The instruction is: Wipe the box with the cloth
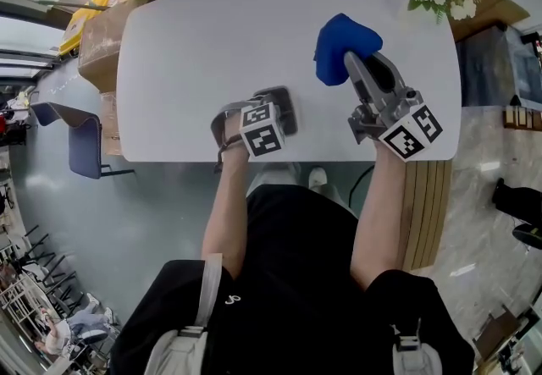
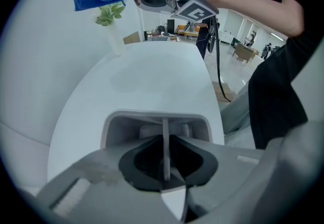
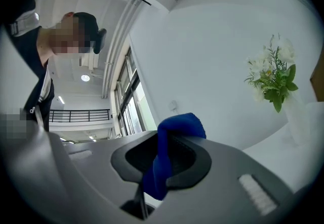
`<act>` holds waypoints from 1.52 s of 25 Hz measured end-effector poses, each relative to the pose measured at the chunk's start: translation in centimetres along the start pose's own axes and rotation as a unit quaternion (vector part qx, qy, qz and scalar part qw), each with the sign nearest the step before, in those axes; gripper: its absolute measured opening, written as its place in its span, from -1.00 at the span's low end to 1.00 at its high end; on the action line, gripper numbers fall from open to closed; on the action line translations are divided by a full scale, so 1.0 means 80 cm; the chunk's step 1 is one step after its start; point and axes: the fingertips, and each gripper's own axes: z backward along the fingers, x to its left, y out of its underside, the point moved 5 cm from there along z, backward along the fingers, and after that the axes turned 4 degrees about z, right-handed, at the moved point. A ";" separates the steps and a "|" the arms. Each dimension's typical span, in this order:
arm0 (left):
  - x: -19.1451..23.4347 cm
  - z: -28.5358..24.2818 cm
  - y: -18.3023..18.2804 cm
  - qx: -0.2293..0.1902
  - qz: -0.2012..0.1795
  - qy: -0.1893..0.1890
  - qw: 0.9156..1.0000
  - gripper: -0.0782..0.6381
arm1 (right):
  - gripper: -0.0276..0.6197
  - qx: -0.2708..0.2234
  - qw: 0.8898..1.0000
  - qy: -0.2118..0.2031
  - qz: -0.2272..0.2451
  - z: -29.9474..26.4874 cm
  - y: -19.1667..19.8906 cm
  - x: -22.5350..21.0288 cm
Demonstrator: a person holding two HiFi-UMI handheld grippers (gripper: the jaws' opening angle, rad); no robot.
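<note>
At the counter's (image 1: 195, 43) near edge, the left hand-held gripper (image 2: 164, 162) has its jaws pinched on what looks like a thin upright rib of the grey box (image 2: 157, 115), steadying it. The right hand-held gripper (image 1: 356, 62), clamped on the blue cloth (image 1: 339, 45), hangs to the box's right, farther from the person. The wipe likely needs the cloth brought left, nearer and down.

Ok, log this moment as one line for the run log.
left gripper: shut on box, near table edge | right gripper: shut on cloth, held above table | cloth apart from box
</note>
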 end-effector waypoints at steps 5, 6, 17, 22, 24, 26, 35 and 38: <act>0.003 -0.007 -0.006 0.028 -0.030 -0.002 0.999 -0.65 | -0.76 0.001 1.000 0.007 0.003 0.000 0.000 0.001; 0.002 -0.008 -0.007 0.032 -0.036 -0.004 0.999 -0.65 | -0.75 0.001 1.000 0.008 0.004 0.001 0.000 0.002; 0.000 0.008 -0.014 0.009 -0.014 -0.059 0.998 -0.63 | -0.76 -0.007 1.000 0.001 0.013 0.016 -0.013 0.019; -0.001 0.043 -0.015 -0.046 0.033 -0.108 0.992 -0.63 | -0.76 0.002 0.999 -0.004 0.033 0.017 -0.018 0.039; -0.004 0.062 -0.021 -0.094 0.063 -0.128 0.985 -0.64 | -0.76 0.009 0.999 -0.006 0.044 0.017 -0.019 0.049; -0.007 0.080 -0.029 -0.143 0.091 -0.149 0.974 -0.70 | -0.76 0.015 0.998 -0.011 0.054 0.016 -0.021 0.057; -0.022 0.174 -0.043 -0.308 0.193 -0.254 0.896 -0.78 | -0.75 0.025 0.995 0.004 0.094 0.028 -0.038 0.091; -0.032 0.221 -0.054 -0.388 0.224 -0.284 0.848 -0.78 | -0.76 0.032 0.992 0.008 0.119 0.036 -0.045 0.107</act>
